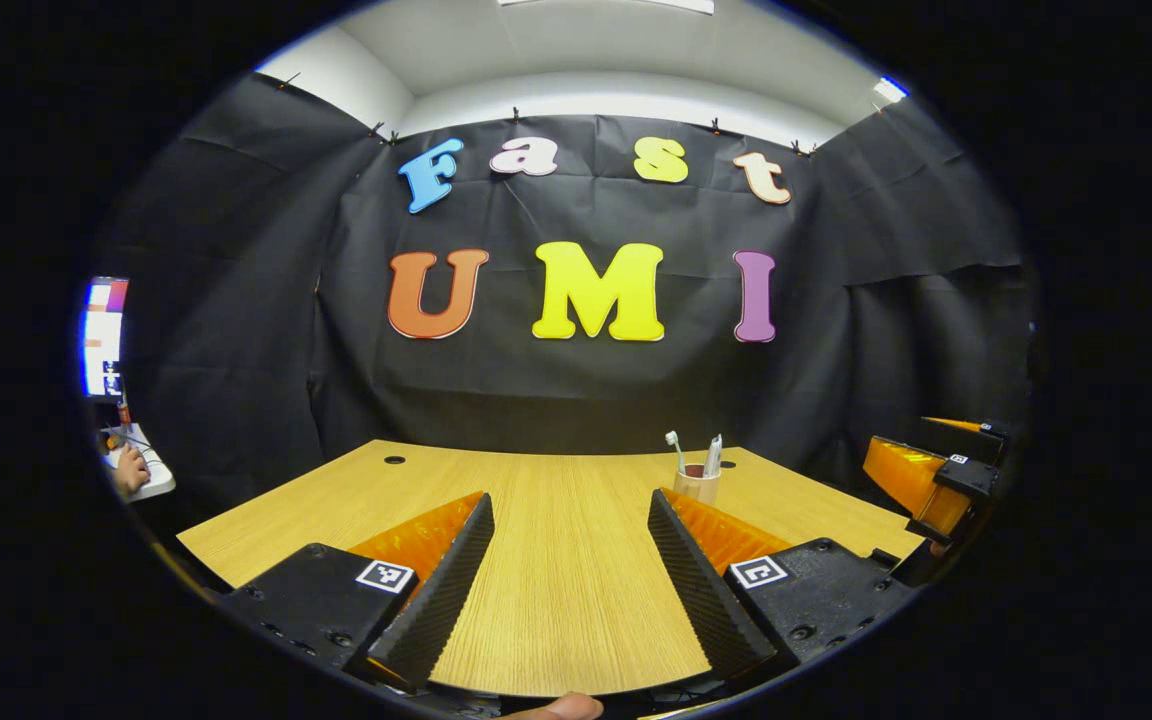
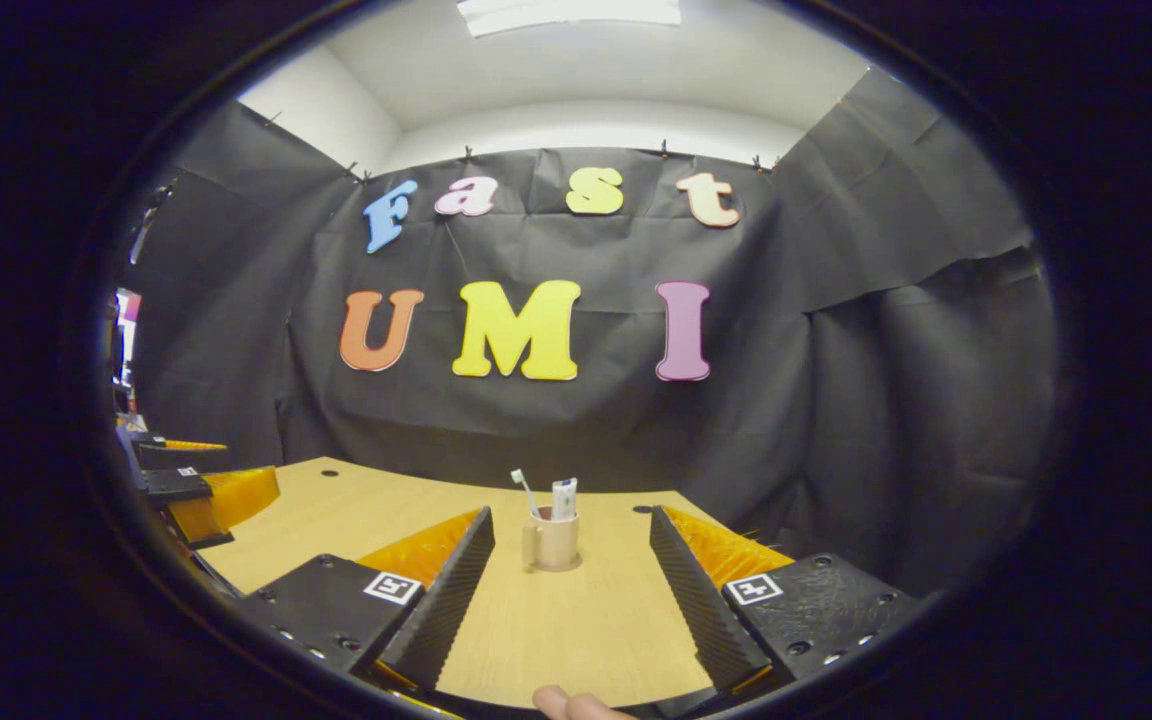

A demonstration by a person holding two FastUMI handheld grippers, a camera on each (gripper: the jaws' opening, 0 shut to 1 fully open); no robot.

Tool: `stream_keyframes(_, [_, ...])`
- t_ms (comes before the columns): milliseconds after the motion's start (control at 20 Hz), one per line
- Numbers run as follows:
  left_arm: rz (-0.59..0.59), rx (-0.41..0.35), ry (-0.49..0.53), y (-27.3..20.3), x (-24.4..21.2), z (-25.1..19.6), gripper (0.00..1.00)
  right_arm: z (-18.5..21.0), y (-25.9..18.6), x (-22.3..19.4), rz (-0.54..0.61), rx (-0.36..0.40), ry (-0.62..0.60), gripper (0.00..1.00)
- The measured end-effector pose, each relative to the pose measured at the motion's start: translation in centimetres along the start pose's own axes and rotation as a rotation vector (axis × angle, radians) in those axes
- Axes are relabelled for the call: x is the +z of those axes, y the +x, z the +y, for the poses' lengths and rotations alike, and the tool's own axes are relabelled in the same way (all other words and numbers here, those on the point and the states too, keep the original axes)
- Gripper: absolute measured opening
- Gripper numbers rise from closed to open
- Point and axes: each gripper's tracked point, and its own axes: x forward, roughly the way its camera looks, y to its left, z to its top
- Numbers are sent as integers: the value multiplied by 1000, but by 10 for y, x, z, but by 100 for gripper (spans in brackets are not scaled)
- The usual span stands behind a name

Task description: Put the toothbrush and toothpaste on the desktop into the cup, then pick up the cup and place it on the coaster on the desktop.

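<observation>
Toothbrush (image 2: 521, 485) and toothpaste (image 2: 563, 497) stood in cup (image 2: 552, 541) at 12 o'clock, for carrying; right gripper (image 2: 568, 590), left gripper (image 1: 571, 575) spread, empty.

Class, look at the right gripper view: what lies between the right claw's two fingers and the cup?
Only bare wooden desktop lies between the open right claw and the cup, seen in the right gripper view.

Recording booth in a lab or office room. Black cloth (image 2: 556, 420) clipped up as walls on three sides; white ceiling (image 1: 616, 60) with strip lights above; one bare wooden desk (image 1: 556, 560) with cable holes; lit monitor (image 1: 103, 338) and keyboard outside at far left.
</observation>
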Motion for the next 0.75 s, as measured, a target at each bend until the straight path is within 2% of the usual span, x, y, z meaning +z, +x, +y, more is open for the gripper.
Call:
stream_keyframes(350, [28,3,3,5,-15,3,99,-3,1,-5,5,2,11,92])
stream_keyframes(450, [29,1,13,6,-17,0,100,-2,3,-8,9,4,8,95])
stream_keyframes(550, [28,-7,15,6,-17,-3,99,-1,2,-8,10,7,5,92])
stream_keyframes(750, [35,-7,16,5,-19,-2,98,4,2,-12,12,17,-2,95])
